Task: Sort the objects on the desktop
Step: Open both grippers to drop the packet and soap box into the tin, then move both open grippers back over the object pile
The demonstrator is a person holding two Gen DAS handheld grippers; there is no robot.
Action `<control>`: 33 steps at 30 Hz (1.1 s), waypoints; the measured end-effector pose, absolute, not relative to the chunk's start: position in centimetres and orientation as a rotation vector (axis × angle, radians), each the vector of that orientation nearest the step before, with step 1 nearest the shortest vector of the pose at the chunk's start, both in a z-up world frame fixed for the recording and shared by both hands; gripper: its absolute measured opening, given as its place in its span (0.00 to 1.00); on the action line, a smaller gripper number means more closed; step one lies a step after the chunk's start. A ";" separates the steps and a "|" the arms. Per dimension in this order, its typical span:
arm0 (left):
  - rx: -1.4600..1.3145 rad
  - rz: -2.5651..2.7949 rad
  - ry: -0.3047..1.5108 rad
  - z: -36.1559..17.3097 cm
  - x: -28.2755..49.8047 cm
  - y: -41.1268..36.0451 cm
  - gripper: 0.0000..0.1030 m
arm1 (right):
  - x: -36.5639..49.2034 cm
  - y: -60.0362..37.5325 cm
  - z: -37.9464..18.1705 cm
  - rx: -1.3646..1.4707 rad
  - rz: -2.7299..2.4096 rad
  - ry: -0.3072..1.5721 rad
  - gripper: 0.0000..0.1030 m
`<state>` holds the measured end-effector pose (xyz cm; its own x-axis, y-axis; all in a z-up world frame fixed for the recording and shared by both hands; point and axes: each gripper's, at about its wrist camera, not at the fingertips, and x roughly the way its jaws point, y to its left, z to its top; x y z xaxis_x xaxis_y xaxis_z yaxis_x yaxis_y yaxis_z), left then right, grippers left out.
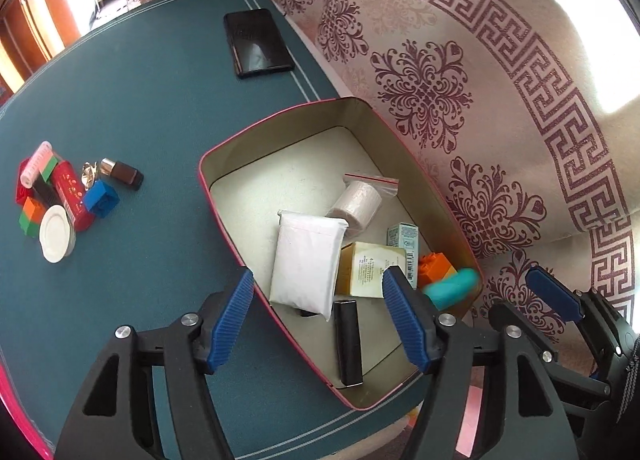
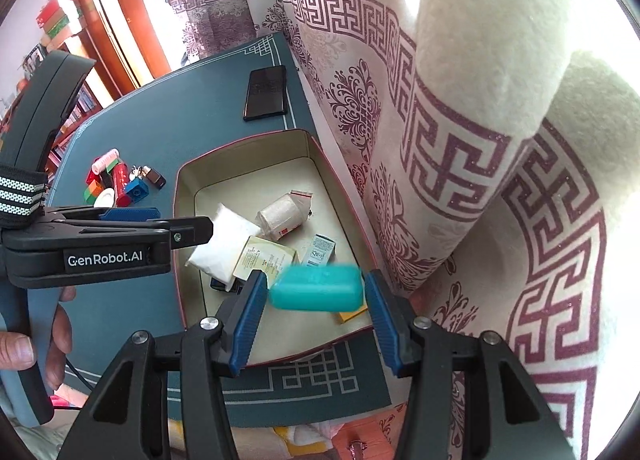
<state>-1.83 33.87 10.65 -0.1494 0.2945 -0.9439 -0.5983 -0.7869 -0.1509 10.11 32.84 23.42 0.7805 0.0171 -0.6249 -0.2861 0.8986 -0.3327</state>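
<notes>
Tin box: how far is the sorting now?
Done: a white packet, a bagged roll and small cartons lie in the tin box. In hand: a blurred teal block between the pads of the right gripper, grip unclear. Remaining: the pile of bricks on the mat.

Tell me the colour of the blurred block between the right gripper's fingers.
Teal block, plain and unpatterned; the right wrist view shows it best.

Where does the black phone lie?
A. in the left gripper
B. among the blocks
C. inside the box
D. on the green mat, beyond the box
D: the phone lies flat on the mat, past the far end of the box.
</notes>
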 end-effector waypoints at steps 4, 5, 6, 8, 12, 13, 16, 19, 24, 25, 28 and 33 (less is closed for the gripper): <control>-1.549 2.004 0.332 10.7 -2.0 32.9 0.68 | 10.2 33.0 23.2 -0.417 0.162 0.671 0.54; -1.552 2.007 0.331 10.7 -2.0 32.7 0.68 | 10.2 33.1 23.1 -0.417 0.163 0.674 0.54; -1.555 2.009 0.330 10.6 -2.0 32.5 0.68 | 10.2 33.2 23.0 -0.417 0.162 0.678 0.54; -1.563 2.014 0.329 10.5 -2.1 32.1 0.68 | 10.1 33.6 22.8 -0.419 0.162 0.683 0.54; -1.580 2.033 0.320 10.4 -2.4 30.9 0.68 | 10.0 34.3 22.6 -0.423 0.162 0.689 0.54; -1.585 2.042 0.317 10.4 -2.5 30.6 0.68 | 10.0 34.5 22.5 -0.424 0.162 0.690 0.54; -1.599 2.068 0.299 10.3 -2.9 29.5 0.68 | 9.9 34.9 22.4 -0.426 0.160 0.692 0.56; -1.610 2.088 0.282 10.3 -3.3 28.3 0.68 | 9.9 35.6 22.3 -0.426 0.160 0.691 0.58; -1.635 2.117 0.259 10.2 -3.8 26.2 0.68 | 9.7 36.9 21.9 -0.434 0.167 0.695 0.58; -1.639 2.125 0.255 10.2 -3.9 25.7 0.68 | 9.7 37.2 21.8 -0.435 0.169 0.696 0.58; -1.643 2.152 0.239 10.4 -4.2 24.2 0.68 | 9.5 38.0 21.6 -0.433 0.175 0.692 0.59; -1.679 2.204 0.180 10.0 -4.6 20.4 0.68 | 9.5 39.5 20.8 -0.429 0.179 0.709 0.59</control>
